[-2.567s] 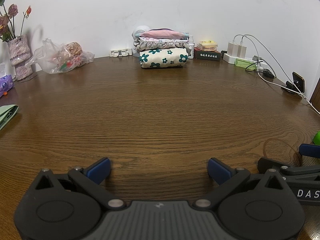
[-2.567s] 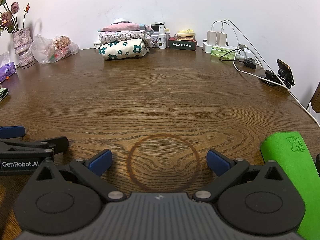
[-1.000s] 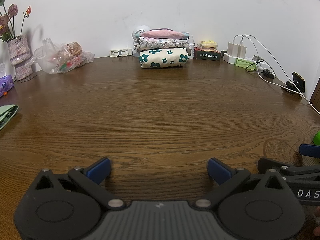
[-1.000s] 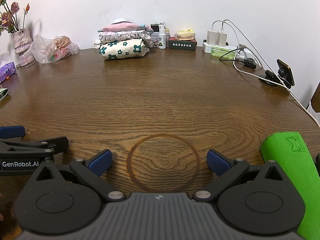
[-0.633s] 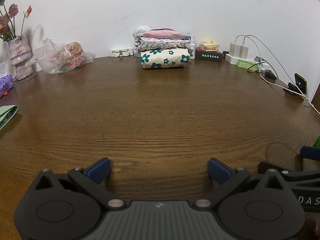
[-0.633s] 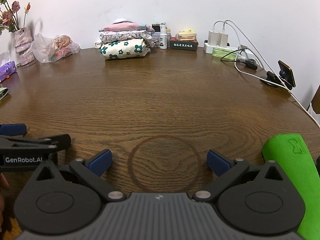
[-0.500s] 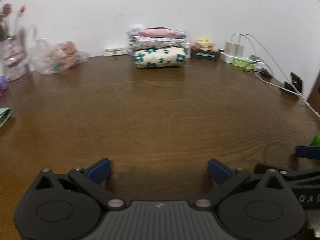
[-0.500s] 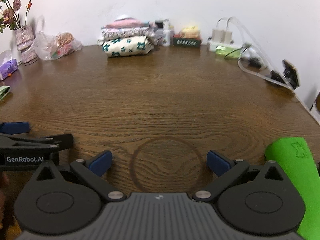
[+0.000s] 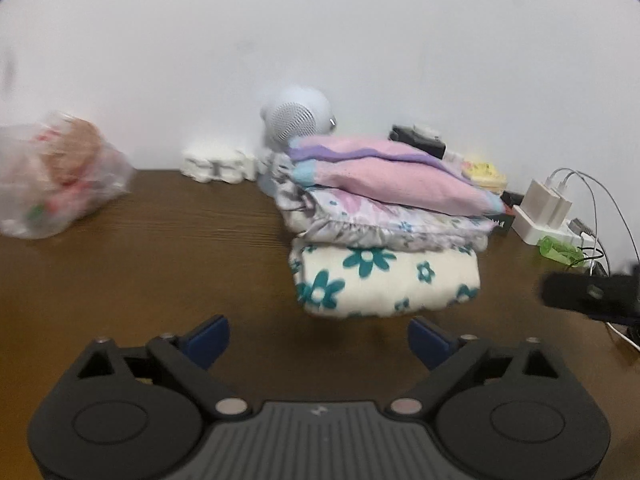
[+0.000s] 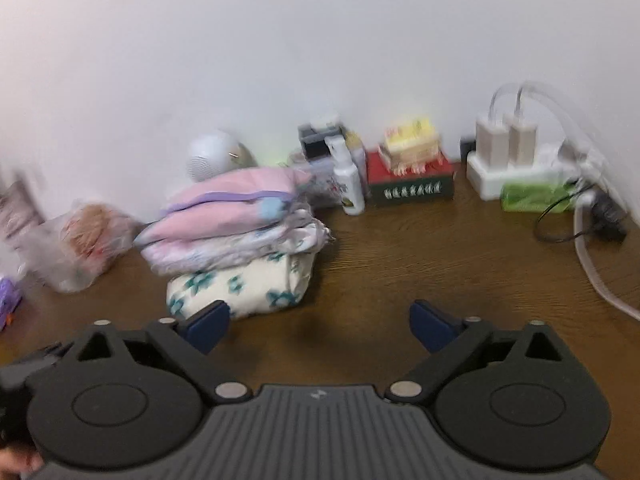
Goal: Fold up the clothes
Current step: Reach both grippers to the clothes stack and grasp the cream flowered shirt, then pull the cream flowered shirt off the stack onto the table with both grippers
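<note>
Left wrist view: left gripper (image 9: 318, 338) jaws wide, empty; stack of folded clothes (image 9: 384, 232) just ahead, slightly right, on table (image 9: 160, 260). Right gripper (image 10: 318, 326) also wide, empty; stack ahead-left of it. Judgement: fabric soft, light, top pink piece (image 9: 384, 174) liable to slide; pinch at folded edge, not mid-panel.

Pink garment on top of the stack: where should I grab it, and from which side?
Probably the pink garment's near folded edge, coming in level from the front with the left hand-held gripper, now open. That rounded edge overhangs the layers below, so fingers can pinch it alone.
</note>
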Motion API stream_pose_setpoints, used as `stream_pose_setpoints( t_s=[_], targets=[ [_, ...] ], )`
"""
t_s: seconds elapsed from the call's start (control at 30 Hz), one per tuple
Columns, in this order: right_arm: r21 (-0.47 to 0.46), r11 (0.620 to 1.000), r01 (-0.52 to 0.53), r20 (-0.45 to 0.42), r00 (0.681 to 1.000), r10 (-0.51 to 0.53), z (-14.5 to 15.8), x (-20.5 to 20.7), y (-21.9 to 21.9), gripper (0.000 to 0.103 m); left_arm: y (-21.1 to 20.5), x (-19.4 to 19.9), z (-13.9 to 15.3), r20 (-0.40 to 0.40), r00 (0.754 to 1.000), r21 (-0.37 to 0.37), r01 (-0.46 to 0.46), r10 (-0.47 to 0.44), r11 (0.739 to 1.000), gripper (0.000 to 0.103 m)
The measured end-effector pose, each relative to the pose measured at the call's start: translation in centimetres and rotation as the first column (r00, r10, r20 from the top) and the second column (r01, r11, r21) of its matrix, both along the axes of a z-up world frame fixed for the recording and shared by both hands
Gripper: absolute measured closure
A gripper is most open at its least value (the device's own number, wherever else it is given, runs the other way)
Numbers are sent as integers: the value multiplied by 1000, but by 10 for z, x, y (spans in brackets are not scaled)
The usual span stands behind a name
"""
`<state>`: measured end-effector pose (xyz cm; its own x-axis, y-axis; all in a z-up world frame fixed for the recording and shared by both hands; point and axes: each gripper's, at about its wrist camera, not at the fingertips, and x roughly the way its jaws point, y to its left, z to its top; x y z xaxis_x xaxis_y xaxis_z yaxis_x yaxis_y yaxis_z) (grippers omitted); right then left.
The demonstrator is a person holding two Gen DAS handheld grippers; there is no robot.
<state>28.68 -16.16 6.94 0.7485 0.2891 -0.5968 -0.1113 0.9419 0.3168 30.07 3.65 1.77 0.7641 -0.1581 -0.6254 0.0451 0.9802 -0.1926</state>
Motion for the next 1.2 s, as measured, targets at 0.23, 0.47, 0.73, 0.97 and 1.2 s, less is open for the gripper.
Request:
stream_pose_setpoints(
  t_s=[0.23, 0.47, 0.73, 0.97, 1.2],
  targets=[
    [104, 990, -98, -65, 992, 105, -42, 60, 25, 43, 8, 36, -21, 37, 995, -125, 94, -90, 988, 24],
    [186, 977, -100, -82, 990, 117, -52, 56, 22, 79, 7, 17, -12, 95, 983, -160, 169, -155, 973, 56],
    [338, 929, -149, 29, 989, 148, 2, -86, -8, 86, 12, -125, 56, 153, 976, -187, 180, -152, 966, 57],
    [335, 906, -260, 146, 964, 223, 32, -226, -52, 96, 0, -276, 90, 218, 953, -120, 238, -208, 964, 57],
    [144, 961, -236, 95, 970, 224, 18, -287, -68, 84, -14, -318, 39, 157, 966, -139, 226, -204, 964, 37]
  ],
)
